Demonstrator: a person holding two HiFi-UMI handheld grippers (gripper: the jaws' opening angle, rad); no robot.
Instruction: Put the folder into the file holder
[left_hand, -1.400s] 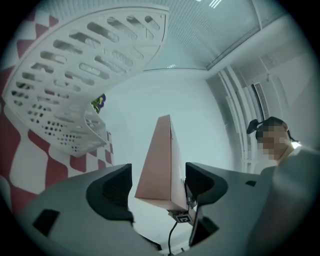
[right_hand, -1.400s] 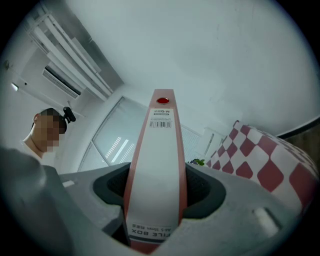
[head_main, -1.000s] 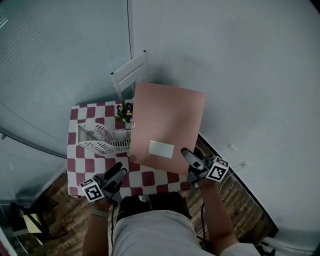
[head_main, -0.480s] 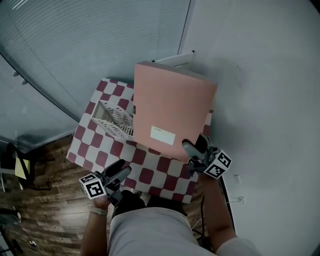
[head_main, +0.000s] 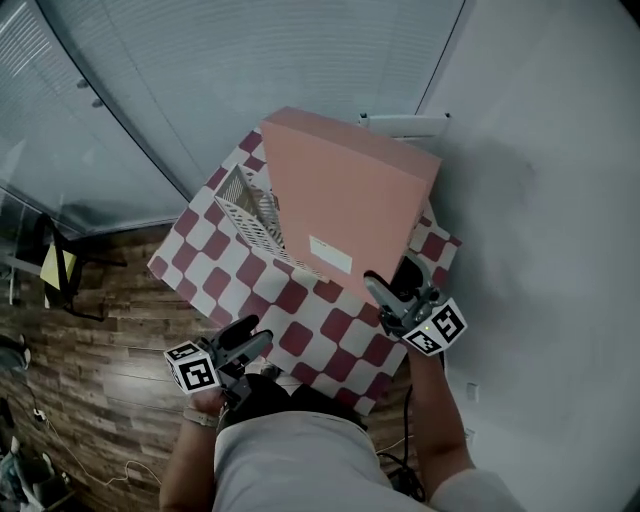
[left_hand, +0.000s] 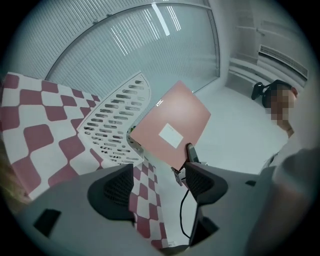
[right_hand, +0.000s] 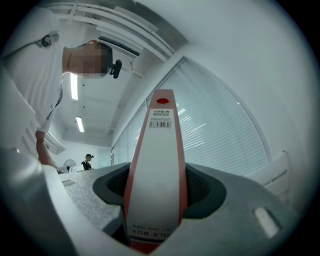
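My right tool (head_main: 390, 282) is clamped on the spine of the pink box folder (head_main: 345, 200) at its lower corner. The white spine label fills the gap between the pads, so that grip looks firm. The folder is up in the air over the checkered desk (head_main: 215, 272), standing on edge and leaning a little. It is close beside the white perforated file holder (head_main: 250, 205) and hides the holder's right part from my head. As far as I can judge, no part of it has entered the holder's slot. My left tool (head_main: 252, 340) hangs over the near edge of the desk with its jaws apart and nothing between them, well apart from both folder and holder. So I'd say the pickup and carry are done and the insertion itself is all to come. I have to line the folder's lower edge up with the holder's opening, lower it in, and let go. The free left tool could steady the holder, which looks light enough to slide.
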